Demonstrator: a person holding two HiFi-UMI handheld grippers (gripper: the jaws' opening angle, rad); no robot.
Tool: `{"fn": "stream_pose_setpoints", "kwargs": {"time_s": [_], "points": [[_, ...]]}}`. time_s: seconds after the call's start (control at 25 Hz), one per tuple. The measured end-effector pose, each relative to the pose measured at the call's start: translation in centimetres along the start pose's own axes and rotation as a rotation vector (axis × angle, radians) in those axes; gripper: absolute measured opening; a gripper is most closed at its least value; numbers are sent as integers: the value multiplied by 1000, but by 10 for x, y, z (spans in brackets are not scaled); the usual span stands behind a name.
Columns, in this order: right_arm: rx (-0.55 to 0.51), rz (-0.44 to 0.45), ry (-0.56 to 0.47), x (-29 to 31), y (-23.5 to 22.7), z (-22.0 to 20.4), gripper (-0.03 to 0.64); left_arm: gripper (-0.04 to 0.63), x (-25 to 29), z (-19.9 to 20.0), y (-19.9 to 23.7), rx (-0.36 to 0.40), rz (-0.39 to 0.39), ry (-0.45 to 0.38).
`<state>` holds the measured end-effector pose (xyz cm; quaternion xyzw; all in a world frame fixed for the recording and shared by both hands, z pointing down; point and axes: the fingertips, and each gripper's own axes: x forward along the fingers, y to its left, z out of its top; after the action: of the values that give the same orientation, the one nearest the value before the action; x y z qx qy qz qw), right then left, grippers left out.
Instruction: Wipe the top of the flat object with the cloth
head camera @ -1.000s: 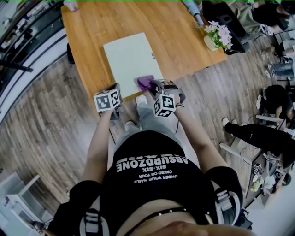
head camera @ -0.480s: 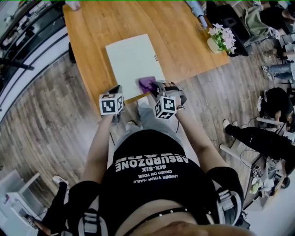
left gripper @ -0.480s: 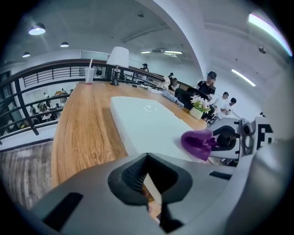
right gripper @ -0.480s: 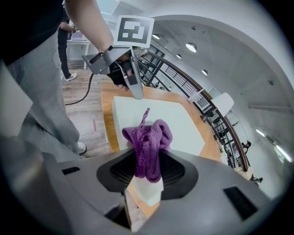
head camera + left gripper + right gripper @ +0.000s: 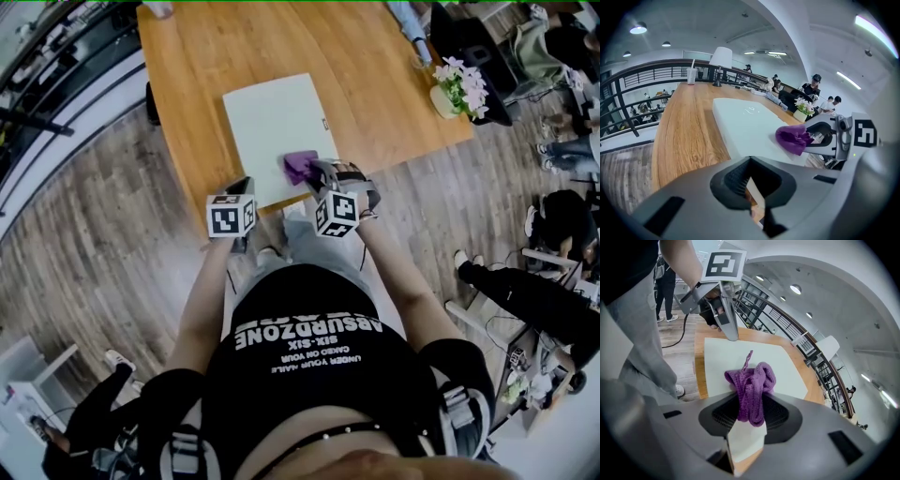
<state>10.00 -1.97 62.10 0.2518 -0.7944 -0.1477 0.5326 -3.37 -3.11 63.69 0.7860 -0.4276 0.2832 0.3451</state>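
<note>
A white flat board (image 5: 275, 127) lies on the wooden table (image 5: 356, 75), close to its near edge. My right gripper (image 5: 314, 174) is shut on a bunched purple cloth (image 5: 300, 167), which sits on the board's near right corner. In the right gripper view the cloth (image 5: 751, 385) bulges out between the jaws over the board (image 5: 754, 357). My left gripper (image 5: 242, 187) is shut with nothing in it, its tips at the board's near left corner. The left gripper view shows the board (image 5: 745, 122) ahead and the cloth (image 5: 794, 137) to the right.
A pot of flowers (image 5: 457, 89) stands at the table's right edge. A white lamp (image 5: 722, 58) and a cup with a straw (image 5: 691, 75) stand at the far end. A railing runs beyond the table's left side. People sit at desks to the right.
The head view has shifted a little. The left gripper has drawn slightly back toward me. The right gripper still holds the cloth at the board's near corner.
</note>
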Motion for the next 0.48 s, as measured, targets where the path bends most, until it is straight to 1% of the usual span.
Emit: {"fn": "stream_pose_setpoints", "kwargs": {"time_s": [0.24,0.48], "points": [[-11,-2,-7,13,-14,6,146,15,-2,0,2,-25,-21,6],[-8,-13,-17,28,-32,6,146,15,4,1,0,-11,-28,20]]}}
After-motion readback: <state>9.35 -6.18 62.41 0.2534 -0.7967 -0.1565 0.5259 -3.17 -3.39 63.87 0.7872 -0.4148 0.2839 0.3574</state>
